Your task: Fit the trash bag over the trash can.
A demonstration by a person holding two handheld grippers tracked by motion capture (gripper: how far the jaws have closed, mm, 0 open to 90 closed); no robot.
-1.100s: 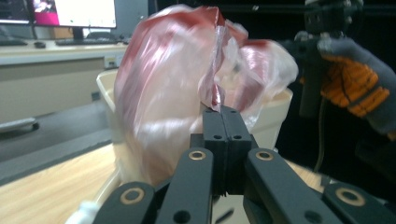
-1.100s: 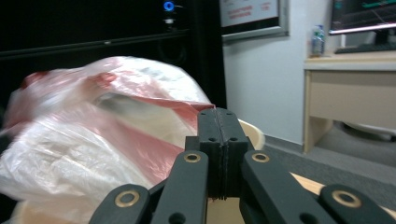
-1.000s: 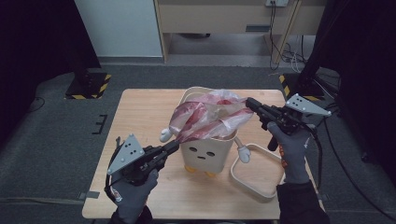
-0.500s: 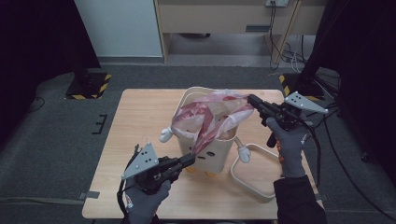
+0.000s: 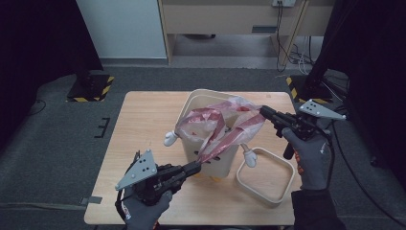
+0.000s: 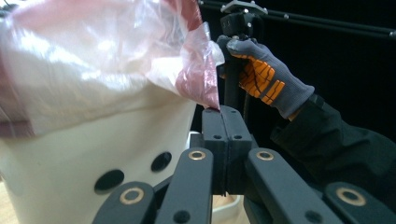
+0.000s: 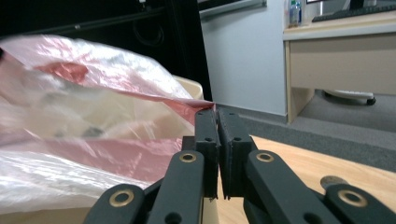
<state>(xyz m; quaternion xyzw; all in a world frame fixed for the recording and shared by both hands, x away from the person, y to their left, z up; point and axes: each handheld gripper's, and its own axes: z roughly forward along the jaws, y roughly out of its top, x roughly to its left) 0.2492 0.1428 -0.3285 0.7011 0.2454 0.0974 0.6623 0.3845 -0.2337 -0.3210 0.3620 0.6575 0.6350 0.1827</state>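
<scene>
Over the last second the left tool (image 5: pixel 195 167) has drawn its pinched edge of the red-and-clear bag (image 5: pixel 218 125) down the bin (image 5: pixel 210 158) front, while the right tool (image 5: pixel 265 112) stays clamped on the opposite edge, stretching the bag over the rim.

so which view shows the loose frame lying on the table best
The high view: the loose frame lies flat on the table, right of the bin, its whole outline visible. The left gripper view catches perhaps a pale sliver low between the jaws; the right gripper view adds nothing.
</scene>
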